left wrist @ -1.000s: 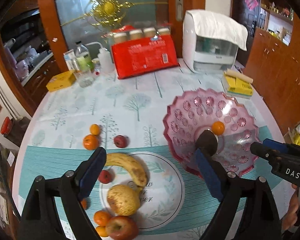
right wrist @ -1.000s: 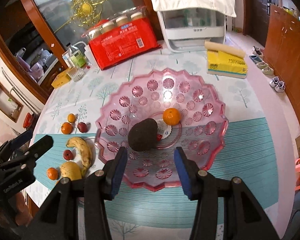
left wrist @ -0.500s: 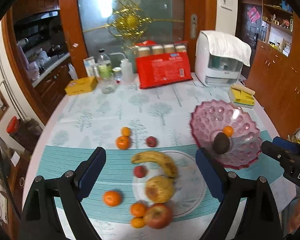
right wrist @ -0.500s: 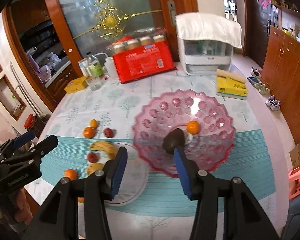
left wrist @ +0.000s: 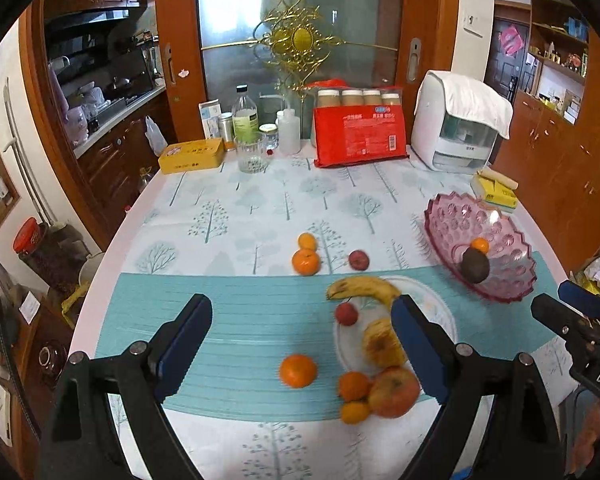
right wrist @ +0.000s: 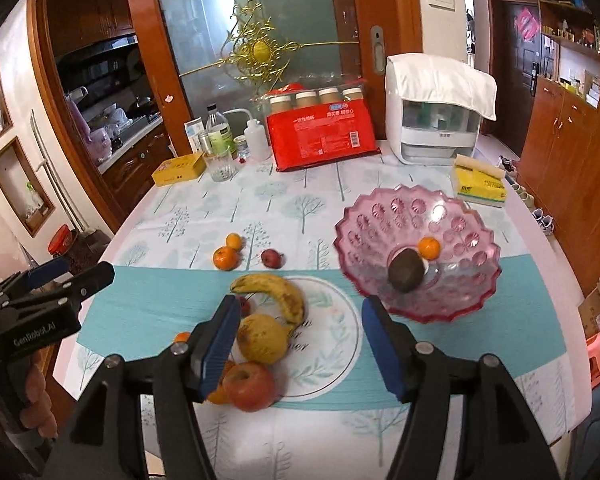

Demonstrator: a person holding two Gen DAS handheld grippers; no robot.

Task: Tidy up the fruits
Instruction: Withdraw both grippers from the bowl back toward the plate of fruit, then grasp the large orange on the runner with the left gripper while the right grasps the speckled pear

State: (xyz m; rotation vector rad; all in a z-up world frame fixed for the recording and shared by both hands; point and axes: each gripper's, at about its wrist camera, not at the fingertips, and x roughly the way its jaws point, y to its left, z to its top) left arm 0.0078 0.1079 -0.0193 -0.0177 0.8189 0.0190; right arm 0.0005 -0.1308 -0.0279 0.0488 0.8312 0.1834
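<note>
A pink glass bowl (right wrist: 472,216) on the right of the table holds a dark avocado (right wrist: 406,270) and a small orange (right wrist: 429,248). A white plate (right wrist: 332,344) carries a banana (right wrist: 278,290) and a yellowish pear (right wrist: 262,338), with a red apple (right wrist: 249,386) at its near rim. Loose oranges (left wrist: 298,370) and small red fruits (left wrist: 358,260) lie around it. My left gripper (left wrist: 300,338) is open and empty above the near table. My right gripper (right wrist: 300,338) is open and empty above the plate, left of the bowl.
At the back stand a red package (left wrist: 360,136), a white appliance (left wrist: 456,136), bottles and a glass (left wrist: 252,156), and a yellow tin (left wrist: 190,154). A yellow tissue pack (right wrist: 480,182) lies behind the bowl. The table's edge (left wrist: 112,240) curves on the left.
Both grippers have pulled back and up from the bowl toward the near edge, so more of the table shows. The avocado stays in the bowl. Both remain open.
</note>
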